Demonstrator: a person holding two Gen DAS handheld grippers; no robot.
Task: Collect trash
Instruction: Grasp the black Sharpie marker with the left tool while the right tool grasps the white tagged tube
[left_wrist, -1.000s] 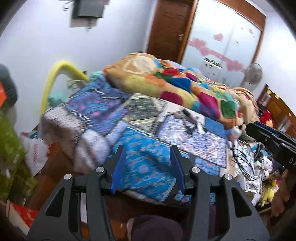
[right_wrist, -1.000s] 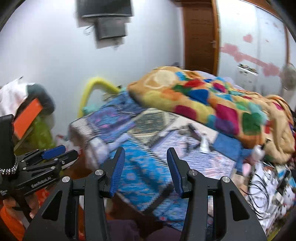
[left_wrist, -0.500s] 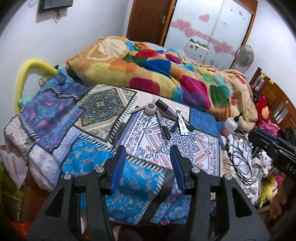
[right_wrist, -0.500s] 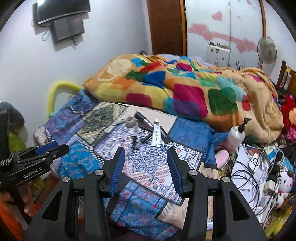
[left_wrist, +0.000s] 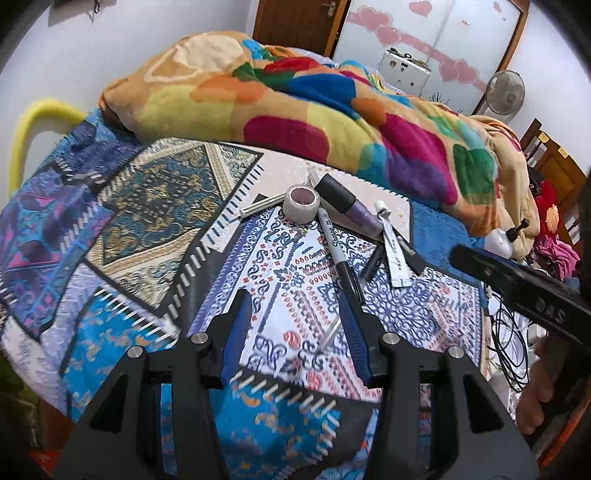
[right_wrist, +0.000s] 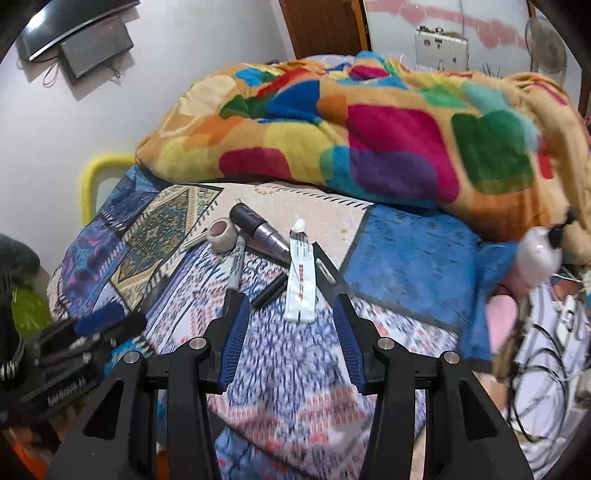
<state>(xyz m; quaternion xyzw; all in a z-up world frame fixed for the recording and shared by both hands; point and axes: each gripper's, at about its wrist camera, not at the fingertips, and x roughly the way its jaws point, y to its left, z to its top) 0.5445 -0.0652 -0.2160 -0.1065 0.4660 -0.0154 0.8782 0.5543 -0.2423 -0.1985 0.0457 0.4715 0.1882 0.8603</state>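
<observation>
A bed fills both views, covered with a patterned patchwork sheet (left_wrist: 155, 206) in blue, beige and white. On its far half lies a thick blanket (left_wrist: 314, 110) with big coloured patches, bunched up in a long heap. Behind it stand a brown door (left_wrist: 295, 22) and a white wardrobe (left_wrist: 436, 40) with pink hearts, and a fan (left_wrist: 506, 90) is at the right.

The left gripper (left_wrist: 295, 314) hangs above the near part of the sheet with its blue-padded jaws spread wide and nothing between them. The right gripper (right_wrist: 291, 317) is also spread apart and empty, above the same sheet, a little further to the right side of the bed.

The small things lie together in the middle of the bed, just in front of the blanket. A dark tube with a purple end (left_wrist: 347, 206) lies slanted, and a roll of tape (left_wrist: 302, 199) is just beside its black end. A white squeezed tube (right_wrist: 301, 277) lies in front of the right gripper, near its right finger. A black marker (left_wrist: 338, 254) points toward the left gripper, with its near end beside the right finger. A thin silver stick (left_wrist: 262, 205) touches the tape roll on the left. A white pump bottle (right_wrist: 535, 254) sits at the right edge of the bed, near tangled black cables (left_wrist: 509, 332).
</observation>
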